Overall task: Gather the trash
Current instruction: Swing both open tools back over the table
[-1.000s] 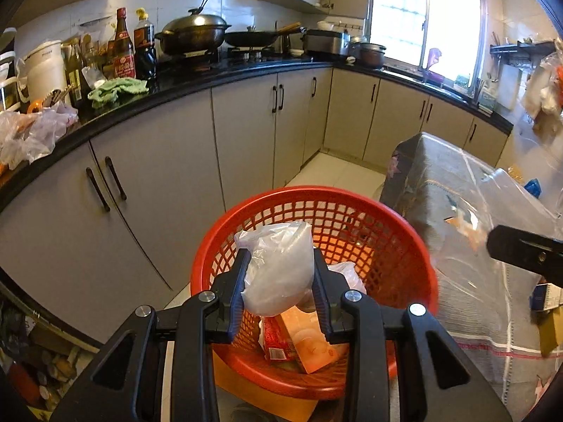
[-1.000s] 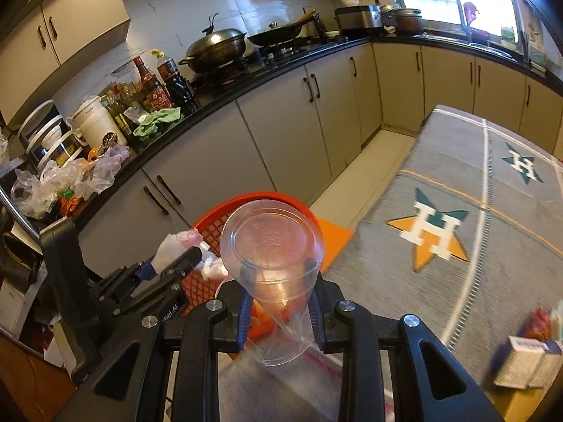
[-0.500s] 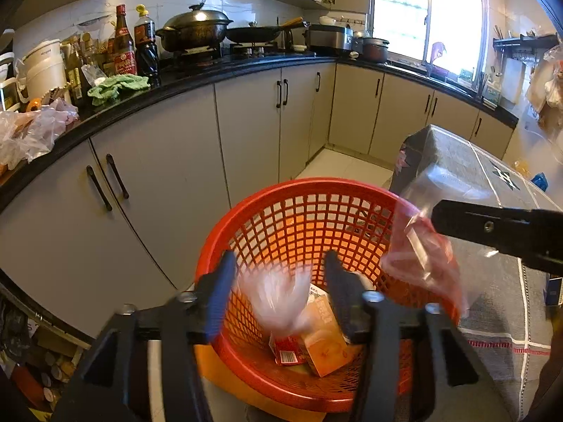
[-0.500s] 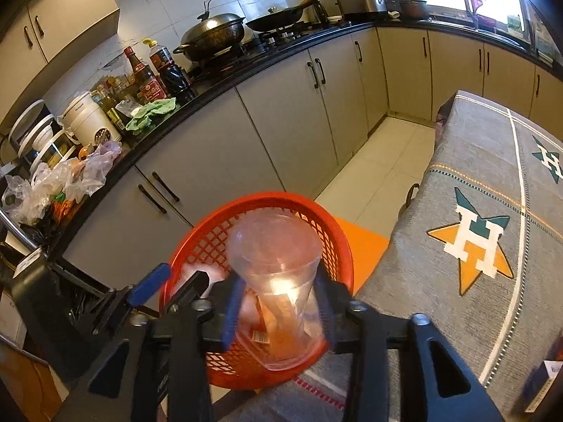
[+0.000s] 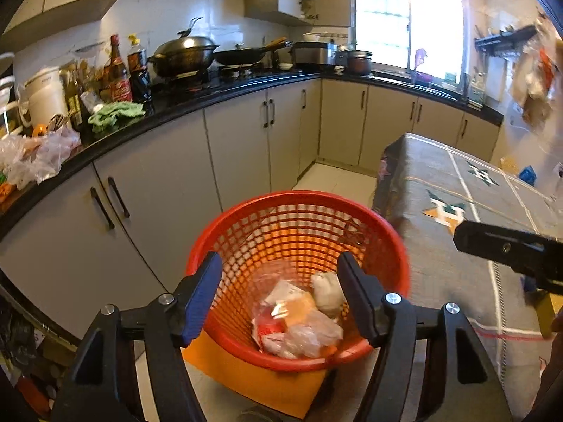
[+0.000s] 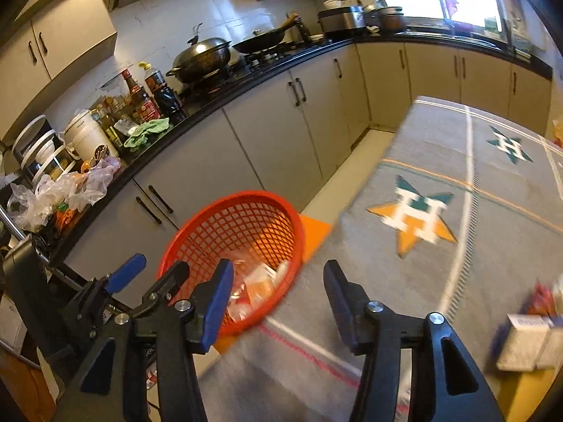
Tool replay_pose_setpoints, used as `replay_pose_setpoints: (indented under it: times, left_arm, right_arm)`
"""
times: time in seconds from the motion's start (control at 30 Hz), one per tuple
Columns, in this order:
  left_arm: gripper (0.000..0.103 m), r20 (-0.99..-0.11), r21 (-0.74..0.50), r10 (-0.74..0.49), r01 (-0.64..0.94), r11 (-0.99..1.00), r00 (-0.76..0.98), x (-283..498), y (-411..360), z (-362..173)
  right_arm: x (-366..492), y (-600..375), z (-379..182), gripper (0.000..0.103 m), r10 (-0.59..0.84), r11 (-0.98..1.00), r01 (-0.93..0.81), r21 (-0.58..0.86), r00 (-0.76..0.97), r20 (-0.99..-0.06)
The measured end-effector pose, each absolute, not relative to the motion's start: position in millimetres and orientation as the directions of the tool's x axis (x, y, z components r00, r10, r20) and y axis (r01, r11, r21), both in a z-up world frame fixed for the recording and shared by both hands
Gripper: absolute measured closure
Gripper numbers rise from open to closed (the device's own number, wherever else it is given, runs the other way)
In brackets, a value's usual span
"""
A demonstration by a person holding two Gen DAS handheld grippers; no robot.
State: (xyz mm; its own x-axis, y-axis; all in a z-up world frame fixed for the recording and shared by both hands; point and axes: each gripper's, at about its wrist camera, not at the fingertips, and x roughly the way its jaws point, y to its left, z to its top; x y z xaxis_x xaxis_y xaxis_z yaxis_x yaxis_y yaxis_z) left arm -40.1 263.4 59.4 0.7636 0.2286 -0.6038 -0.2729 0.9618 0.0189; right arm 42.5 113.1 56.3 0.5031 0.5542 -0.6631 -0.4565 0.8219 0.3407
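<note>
A red mesh basket [image 5: 380, 232] stands on the floor beside the table and also shows in the right wrist view [image 6: 197, 232]. Inside lie a white crumpled wad [image 5: 328, 293], an orange carton [image 5: 299, 311] and a clear plastic cup [image 5: 309, 334]. My left gripper [image 5: 279, 295] is open and empty just above the basket's near rim. My right gripper [image 6: 278, 302] is open and empty over the table edge, right of the basket; its arm shows in the left wrist view [image 5: 510, 249]. The left gripper shows in the right wrist view [image 6: 147, 277].
A table with a grey star-patterned cloth [image 6: 457, 190] lies to the right. A white carton [image 6: 524, 341] and red wrapper [image 6: 542, 299] sit at its near right. An orange board [image 5: 253, 383] lies under the basket. Grey cabinets [image 5: 165, 190] and a cluttered black counter [image 5: 105, 123] run behind.
Both grippers opened. The white wad dropped from the left gripper into the basket, and the clear cup dropped from the right gripper into it. The right gripper has drawn back over the table.
</note>
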Motion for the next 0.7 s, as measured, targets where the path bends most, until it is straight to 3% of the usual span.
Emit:
replay_pose_setpoints:
  times: [0.3, 0.47, 0.53, 0.7]
  left_arm:
    - [0.036, -0.601, 0.06, 0.166, -0.163, 0.985, 0.782, -50, 205, 66]
    - [0.035, -0.605, 0.083, 0.131, -0.102, 0.991, 0.786, -52, 173, 68]
    - [0.035, -0.605, 0.09, 0.113, -0.074, 0.993, 0.788, -52, 159, 69]
    - [0.035, -0.608, 0.103, 0.062, 0.002, 0.995, 0.791, -51, 125, 67]
  right_arm:
    - [3, 34, 56, 0.045, 0.541, 0.839, -0.395, 0.374, 0.539, -0.645]
    - [-20, -24, 50, 0.033, 0.459, 0.888, -0.309, 0.34, 0.608, -0.648]
    - [-31, -52, 48, 0.024, 0.354, 0.935, -0.232, 0.269, 0.662, -0.661]
    - [-35, -96, 33, 0.021, 0.218, 0.974, -0.104, 0.203, 0.686, -0.694]
